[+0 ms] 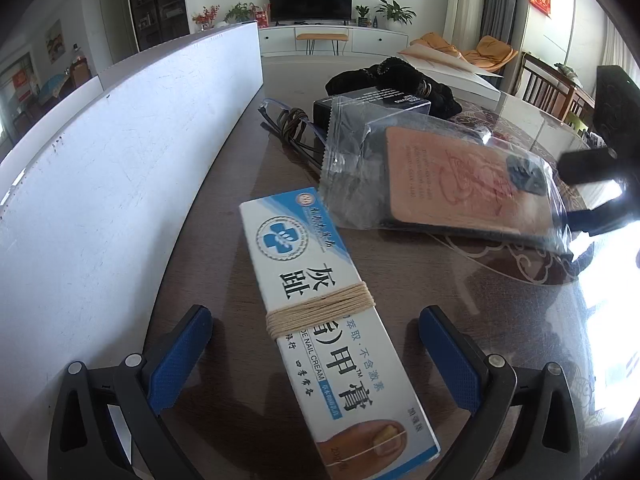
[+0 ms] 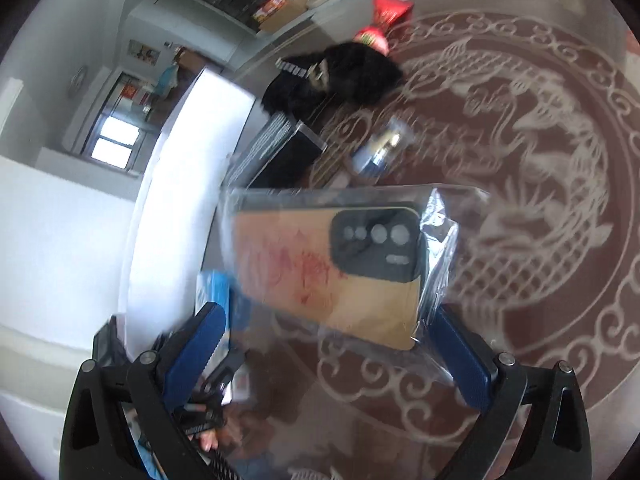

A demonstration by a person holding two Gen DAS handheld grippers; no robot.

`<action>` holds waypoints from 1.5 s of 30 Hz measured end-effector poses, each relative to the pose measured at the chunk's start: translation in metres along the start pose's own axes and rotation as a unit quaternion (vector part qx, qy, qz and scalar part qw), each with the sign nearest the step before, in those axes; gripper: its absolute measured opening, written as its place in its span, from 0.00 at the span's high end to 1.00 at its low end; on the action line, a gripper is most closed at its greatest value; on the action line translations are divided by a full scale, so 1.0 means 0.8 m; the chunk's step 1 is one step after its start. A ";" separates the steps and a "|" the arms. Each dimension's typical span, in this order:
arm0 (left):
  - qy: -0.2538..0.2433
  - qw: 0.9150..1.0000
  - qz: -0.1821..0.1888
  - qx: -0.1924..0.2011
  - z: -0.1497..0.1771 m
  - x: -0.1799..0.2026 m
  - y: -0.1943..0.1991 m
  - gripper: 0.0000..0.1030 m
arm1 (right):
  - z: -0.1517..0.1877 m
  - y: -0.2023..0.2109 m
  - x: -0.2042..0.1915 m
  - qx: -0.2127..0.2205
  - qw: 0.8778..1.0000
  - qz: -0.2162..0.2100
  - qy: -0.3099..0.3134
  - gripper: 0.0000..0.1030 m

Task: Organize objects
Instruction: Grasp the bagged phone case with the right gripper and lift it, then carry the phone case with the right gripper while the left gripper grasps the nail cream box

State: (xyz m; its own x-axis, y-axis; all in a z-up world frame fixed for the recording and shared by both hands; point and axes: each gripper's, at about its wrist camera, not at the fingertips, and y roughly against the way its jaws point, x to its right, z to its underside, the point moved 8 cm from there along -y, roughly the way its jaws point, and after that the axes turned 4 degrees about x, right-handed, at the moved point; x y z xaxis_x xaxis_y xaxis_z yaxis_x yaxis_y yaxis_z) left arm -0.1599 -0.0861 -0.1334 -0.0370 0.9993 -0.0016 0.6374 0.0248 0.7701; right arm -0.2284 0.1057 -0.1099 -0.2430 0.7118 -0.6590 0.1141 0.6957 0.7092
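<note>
A white and blue nail cream box (image 1: 320,320), wrapped with beige string, lies on the brown table between the wide-open fingers of my left gripper (image 1: 316,344). An orange phone case in a clear plastic bag (image 1: 452,178) lies just beyond it, one corner over the box. In the right wrist view the bagged phone case (image 2: 340,264) sits between the open fingers of my right gripper (image 2: 332,344), its right edge at the right finger (image 2: 460,356). The view is blurred, so contact is unclear. The right gripper's body shows at the right edge of the left wrist view (image 1: 592,184).
A long white box wall (image 1: 120,168) runs along the left. Behind the bag are a black boxed item (image 1: 372,100), a black furry pouch (image 2: 336,76), a cable (image 1: 292,124), a small bottle (image 2: 380,148) and a red packet (image 2: 384,16). The table (image 2: 560,200) has an etched pattern.
</note>
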 end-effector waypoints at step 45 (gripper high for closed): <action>0.024 0.989 0.071 0.131 -0.017 0.004 0.136 0.58 | 0.039 0.036 -0.058 0.056 0.959 0.210 0.184 0.26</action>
State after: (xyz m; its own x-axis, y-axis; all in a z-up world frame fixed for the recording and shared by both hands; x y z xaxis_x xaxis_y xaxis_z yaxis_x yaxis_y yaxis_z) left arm -0.1014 -0.0806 -0.0411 0.0342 0.9910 0.1294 0.8165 -0.1024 0.5681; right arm -0.1839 0.0956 -0.0666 -0.4746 0.8630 -0.1734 0.3749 0.3764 0.8472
